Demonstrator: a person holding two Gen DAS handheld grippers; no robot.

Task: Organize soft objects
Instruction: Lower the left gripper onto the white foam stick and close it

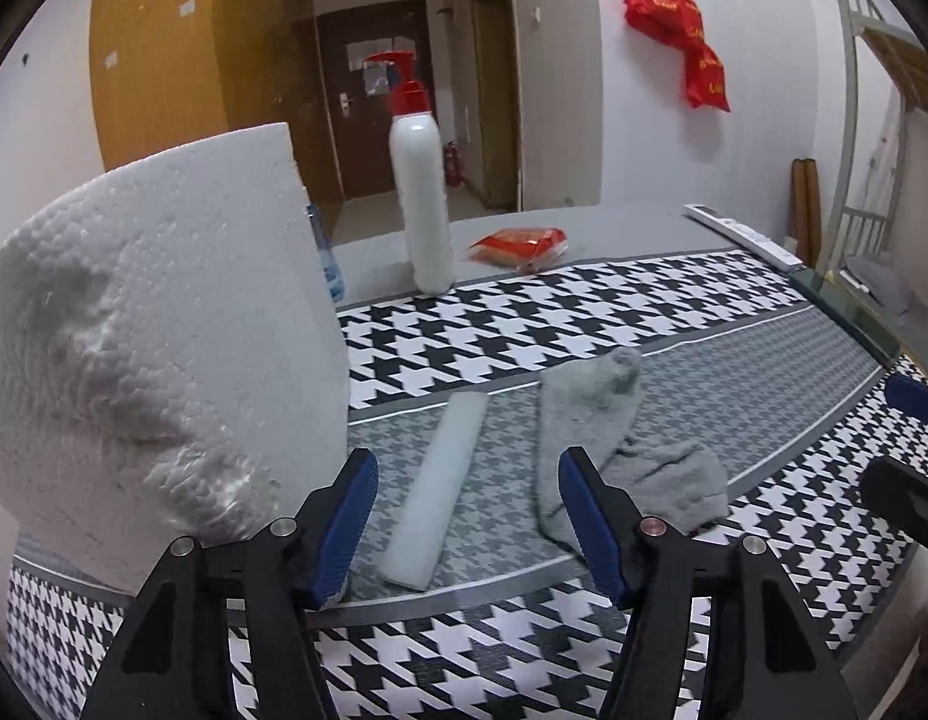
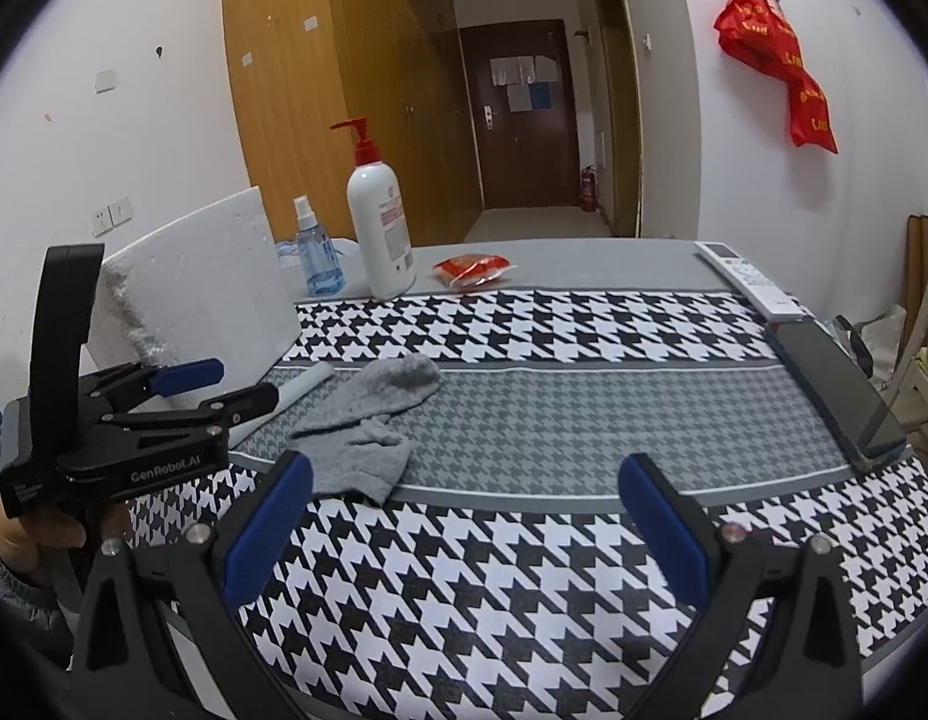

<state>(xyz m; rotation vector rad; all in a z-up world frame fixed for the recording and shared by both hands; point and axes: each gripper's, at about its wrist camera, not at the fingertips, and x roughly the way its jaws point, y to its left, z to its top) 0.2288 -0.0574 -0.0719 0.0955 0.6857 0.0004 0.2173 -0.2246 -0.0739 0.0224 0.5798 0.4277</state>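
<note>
On houndstooth cloth [image 2: 524, 324]: grey sock [image 2: 368, 420], foam strip [image 1: 434, 486]; wardrobe [image 2: 320, 90] behind.

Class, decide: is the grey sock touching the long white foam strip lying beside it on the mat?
Apart. The left wrist view shows a band of grey patterned mat between the grey sock and the long white foam strip along their whole length.

The left gripper [image 1: 467, 516] is held low and level, jaws spread wide, nothing gripped. The right gripper [image 2: 464, 522] is likewise carried open and empty. The left one is gripped from below by a hand [image 2: 35, 534].
</note>
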